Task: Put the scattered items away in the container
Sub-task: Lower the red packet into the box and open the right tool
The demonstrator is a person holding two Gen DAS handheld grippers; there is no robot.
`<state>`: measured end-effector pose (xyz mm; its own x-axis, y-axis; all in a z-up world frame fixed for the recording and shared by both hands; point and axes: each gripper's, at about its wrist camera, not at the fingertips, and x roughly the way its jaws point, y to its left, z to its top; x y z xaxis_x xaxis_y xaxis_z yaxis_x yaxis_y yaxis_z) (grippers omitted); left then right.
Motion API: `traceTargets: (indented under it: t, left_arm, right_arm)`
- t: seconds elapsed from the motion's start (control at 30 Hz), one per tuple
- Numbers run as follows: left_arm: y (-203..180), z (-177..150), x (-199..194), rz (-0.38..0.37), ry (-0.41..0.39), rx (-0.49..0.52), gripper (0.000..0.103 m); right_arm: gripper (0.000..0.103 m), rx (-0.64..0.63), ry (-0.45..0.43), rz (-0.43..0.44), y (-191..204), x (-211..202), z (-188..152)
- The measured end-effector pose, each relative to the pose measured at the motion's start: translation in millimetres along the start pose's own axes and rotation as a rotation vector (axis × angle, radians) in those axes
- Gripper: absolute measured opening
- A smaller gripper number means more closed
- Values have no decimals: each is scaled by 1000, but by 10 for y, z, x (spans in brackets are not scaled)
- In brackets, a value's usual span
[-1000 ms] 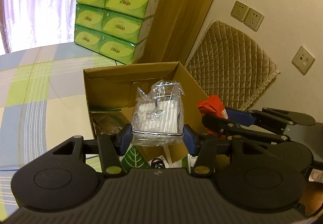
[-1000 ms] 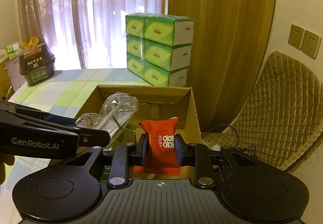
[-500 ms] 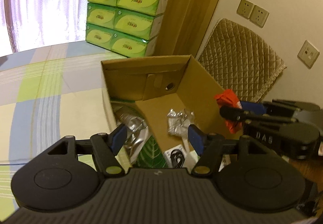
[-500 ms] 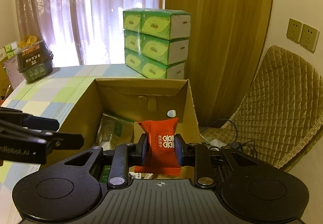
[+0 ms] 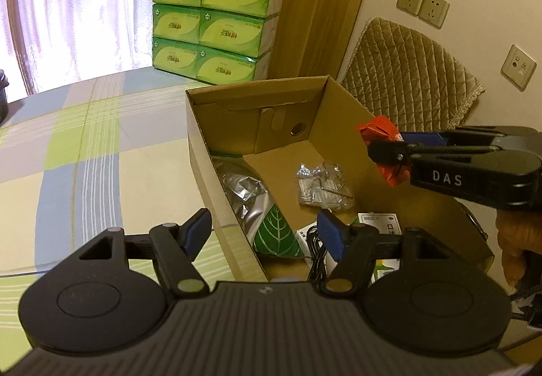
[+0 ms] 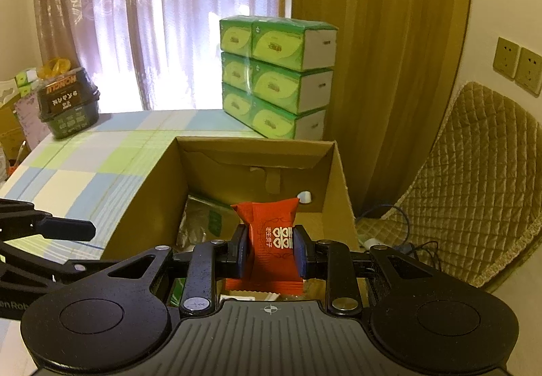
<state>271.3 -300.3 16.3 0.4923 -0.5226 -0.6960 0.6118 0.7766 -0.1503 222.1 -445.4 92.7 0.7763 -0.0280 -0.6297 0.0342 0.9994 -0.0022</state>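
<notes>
While the red sachet (image 6: 273, 242) is kept pinched upright between the closed pads of the right gripper (image 6: 271, 249), it is held above the cardboard box (image 5: 216, 200), presumably so that it can be let fall inside. The left gripper (image 5: 262, 233) is spread wide with nothing between its fingers, straddling the near wall. A second earlier, the clear packet of small hardware (image 5: 321, 186) was clamped there; it now lies on the box floor.
</notes>
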Motion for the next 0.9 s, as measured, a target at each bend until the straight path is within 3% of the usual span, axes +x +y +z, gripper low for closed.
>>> traceTargets:
  t: [0.7,0.83,0.87,0.9]
  left_arm:
    - [62,-12,1,-2,-9,-23,67]
    - [80,-10,2,2,-10,-30,67]
    - [83,-10,2,1,-9,-31,67]
    - [85,-11,1,1,-8,-32,67]
  right_arm:
    - [31,14,-14,12,6,166,160]
    - [31,17,-16,52,-3,259,194]
    - [47,20,-17,44,-9,273,195]
    - [86,29,-26,33,-17,270,188]
